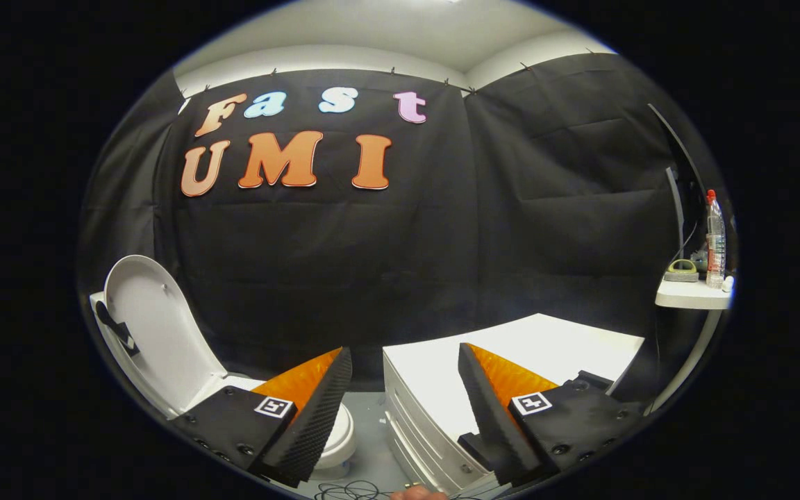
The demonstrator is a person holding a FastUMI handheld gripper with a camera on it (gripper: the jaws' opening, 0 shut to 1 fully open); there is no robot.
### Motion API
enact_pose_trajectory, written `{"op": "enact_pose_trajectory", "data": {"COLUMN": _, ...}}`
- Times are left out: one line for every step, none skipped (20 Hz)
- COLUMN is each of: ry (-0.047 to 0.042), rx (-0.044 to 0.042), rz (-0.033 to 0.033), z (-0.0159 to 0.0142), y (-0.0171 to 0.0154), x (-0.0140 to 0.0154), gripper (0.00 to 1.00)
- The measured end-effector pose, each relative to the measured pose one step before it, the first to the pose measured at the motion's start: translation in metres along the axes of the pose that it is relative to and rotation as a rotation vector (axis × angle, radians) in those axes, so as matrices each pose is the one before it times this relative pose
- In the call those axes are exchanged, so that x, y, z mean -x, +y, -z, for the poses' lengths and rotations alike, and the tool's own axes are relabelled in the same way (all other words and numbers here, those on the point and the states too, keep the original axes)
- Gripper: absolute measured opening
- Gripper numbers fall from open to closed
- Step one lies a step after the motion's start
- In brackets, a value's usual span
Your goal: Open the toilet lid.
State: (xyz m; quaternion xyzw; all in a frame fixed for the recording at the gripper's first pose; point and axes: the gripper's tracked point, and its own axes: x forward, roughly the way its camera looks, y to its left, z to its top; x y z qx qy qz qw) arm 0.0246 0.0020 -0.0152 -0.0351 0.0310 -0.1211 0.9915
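Gripper view puts your gripper (405,361) in the air with its two fingers spread wide apart and nothing held between them; through the gap you see only the black cloth wall (386,264) and a strip of grey floor (369,444). The toilet lid (153,326) stands raised and close to upright, off beyond your left finger (317,410) and well apart from it, leaning back toward the cloth wall. Below the lid, the white toilet seat (339,434) shows partly behind that left finger. Your right finger (494,410) lies in front of a white cabinet (567,347) with grooved drawer fronts facing the floor. Some dark cables (348,492) lie on the floor just under the fingers. Far to the right, a small white shelf (692,296) carries a clear bottle with a red cap (715,239) and a roll of tape (681,271) beside it
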Motion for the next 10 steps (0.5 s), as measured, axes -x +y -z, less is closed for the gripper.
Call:
{"op": "enact_pose_trajectory", "data": {"ry": 0.00023, "rx": 0.00106, "rz": -0.00040, "z": 0.00022, "y": 0.00130, "x": -0.00096, "gripper": 0.98}}
{"op": "enact_pose_trajectory", "data": {"ry": -0.00055, "rx": 0.00117, "rz": 0.00003, "z": -0.00076, "y": 0.00143, "x": -0.00004, "gripper": 0.98}}
{"op": "enact_pose_trajectory", "data": {"ry": -0.00069, "rx": 0.00072, "rz": -0.00055, "z": 0.00008, "y": -0.00088, "x": 0.00092, "gripper": 0.99}}
{"op": "enact_pose_trajectory", "data": {"ry": 0.00191, "rx": 0.00086, "rz": -0.00099, "z": 0.00041, "y": 0.00028, "x": 0.00010, "gripper": 0.99}}
{"op": "enact_pose_trajectory", "data": {"ry": 0.00190, "rx": 0.00183, "rz": 0.00024, "z": 0.00069, "y": -0.00039, "x": -0.00075, "gripper": 0.98}}
{"op": "enact_pose_trajectory", "data": {"ry": 0.00159, "rx": 0.00121, "rz": -0.00013, "z": 0.00148, "y": 0.00081, "x": -0.00062, "gripper": 0.98}}
{"op": "enact_pose_trajectory", "data": {"ry": 0.00238, "rx": 0.00199, "rz": -0.00039, "z": -0.00064, "y": 0.00052, "x": 0.00088, "gripper": 0.99}}
{"op": "enact_pose_trajectory", "data": {"ry": 0.00097, "rx": 0.00127, "rz": 0.00009, "z": 0.00047, "y": 0.00008, "x": 0.00013, "gripper": 0.99}}
{"op": "enact_pose_trajectory", "data": {"ry": -0.00018, "rx": 0.00036, "rz": -0.00066, "z": -0.00040, "y": -0.00057, "x": -0.00017, "gripper": 0.99}}
{"op": "enact_pose_trajectory", "data": {"ry": -0.00053, "rx": 0.00043, "rz": 0.00034, "z": -0.00031, "y": 0.00071, "x": -0.00056, "gripper": 0.98}}
